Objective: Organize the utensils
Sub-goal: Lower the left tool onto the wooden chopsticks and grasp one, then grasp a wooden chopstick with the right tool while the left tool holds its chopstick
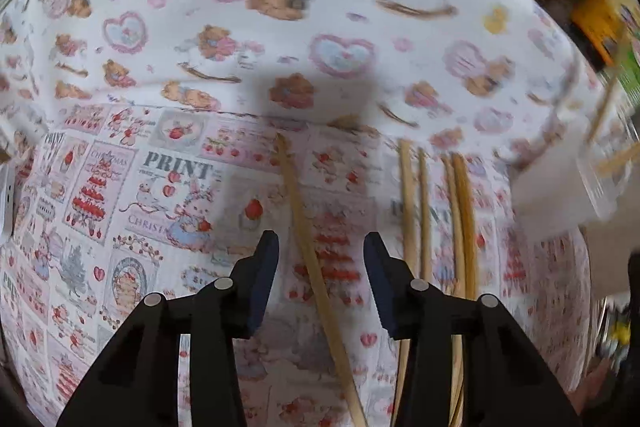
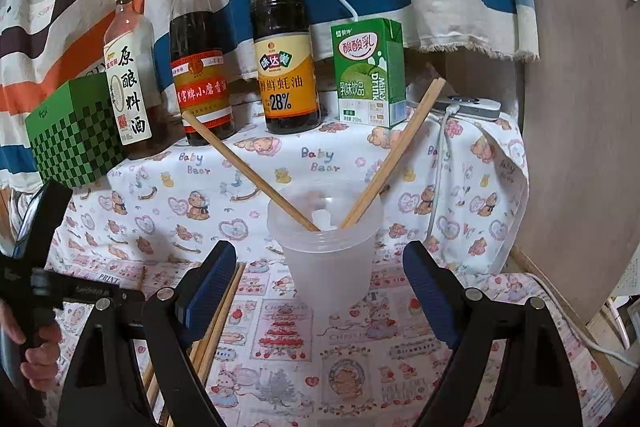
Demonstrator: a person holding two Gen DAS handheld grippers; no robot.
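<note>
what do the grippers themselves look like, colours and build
Both match: the left gripper and right gripper have black angular linkage arms with round silver pivot pins, ending in flat fingers faced with dark blue ribbed pads. A bare hand grips the left unit's black handle. No cables on either.

Left wrist looks steeply down, close over the tablecloth (image 1: 240,39); right wrist faces level across it.
</note>
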